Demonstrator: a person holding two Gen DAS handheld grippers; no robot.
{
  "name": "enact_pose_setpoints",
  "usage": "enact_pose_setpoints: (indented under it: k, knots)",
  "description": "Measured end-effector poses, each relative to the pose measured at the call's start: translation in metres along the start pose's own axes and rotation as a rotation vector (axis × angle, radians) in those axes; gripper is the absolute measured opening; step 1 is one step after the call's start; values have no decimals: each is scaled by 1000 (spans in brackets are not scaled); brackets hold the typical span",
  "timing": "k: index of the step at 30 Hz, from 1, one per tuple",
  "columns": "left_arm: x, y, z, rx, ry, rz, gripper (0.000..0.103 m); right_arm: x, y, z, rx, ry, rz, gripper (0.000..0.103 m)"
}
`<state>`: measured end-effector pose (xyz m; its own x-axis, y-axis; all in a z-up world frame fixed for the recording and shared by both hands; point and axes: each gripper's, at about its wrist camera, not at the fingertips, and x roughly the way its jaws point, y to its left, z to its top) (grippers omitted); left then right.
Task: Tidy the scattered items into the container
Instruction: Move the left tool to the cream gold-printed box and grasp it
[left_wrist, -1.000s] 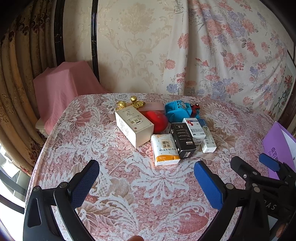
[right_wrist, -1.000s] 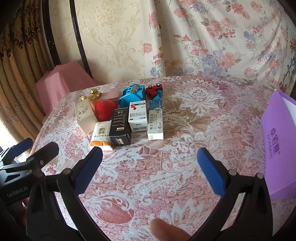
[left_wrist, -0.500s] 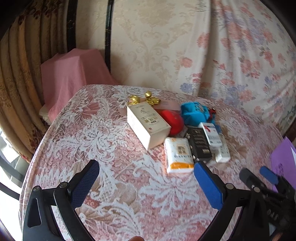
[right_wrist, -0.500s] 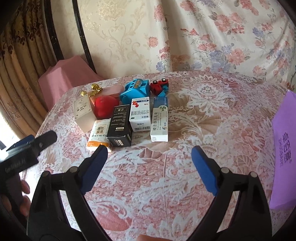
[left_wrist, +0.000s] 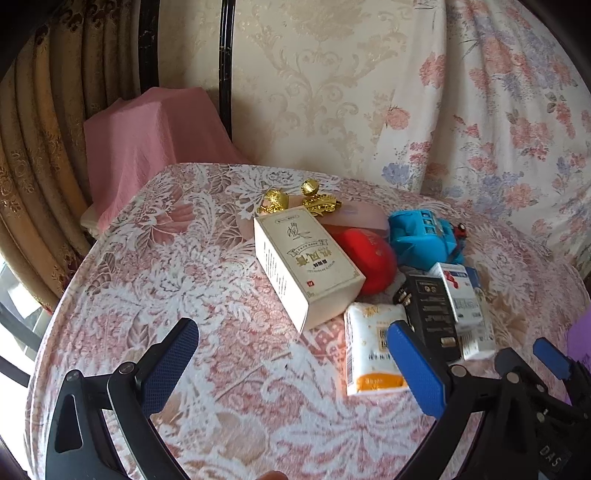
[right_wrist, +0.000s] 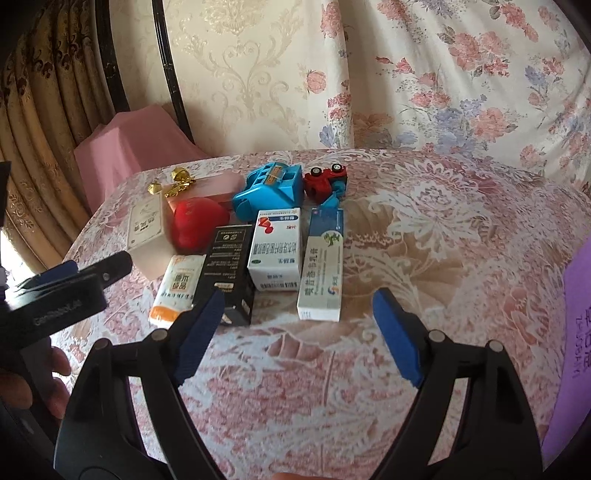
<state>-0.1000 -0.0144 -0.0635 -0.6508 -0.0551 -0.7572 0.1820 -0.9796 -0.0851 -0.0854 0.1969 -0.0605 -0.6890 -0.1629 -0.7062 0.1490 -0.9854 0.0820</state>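
A: Where do the items sit?

B: Clustered at the counter's (right_wrist: 424, 236) far side: cream box (left_wrist: 306, 262), red heart (right_wrist: 197, 225), tissue pack (right_wrist: 175, 286), black box (right_wrist: 229, 273), medicine box (right_wrist: 275, 254), toothpaste box (right_wrist: 323, 266), blue toy (right_wrist: 269, 188).

A: And the container?

B: Likely the purple container (right_wrist: 572, 332) at the right edge.

A: Grippers?

B: Left gripper (left_wrist: 291, 354) and right gripper (right_wrist: 295, 325) both spread wide, empty, probably lining up a first pick.

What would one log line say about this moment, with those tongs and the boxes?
left tongs: open, empty | right tongs: open, empty, facing blue-green box | items: on table, none moved | purple container: at right edge
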Motion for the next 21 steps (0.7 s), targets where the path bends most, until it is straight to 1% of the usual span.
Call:
enact_pose_setpoints:
  k: [2,14,16,17,19,20,21]
  knots:
    - [5,-3,2,-10,6,4,103,4,-3,1,5,4,-8,84]
    - [41,-17,20,-49,28,60,103,15,-11,3,13,16,6,84]
    - [45,-17,22,-49,35,57,102,16,-10,3,13,19,12,84]
    - [47,-17,23,-48,39,59,101,17,-10,2,14,20,14,84]
    - [50,-16,23,-46,49,62,86,17,-10,2,19,22,19,84]
    - [51,-16,24,-45,54,63,84,17,-10,2,20,22,19,84]
    - [53,-15,24,-44,59,65,79,17,-10,2,22,22,19,84]
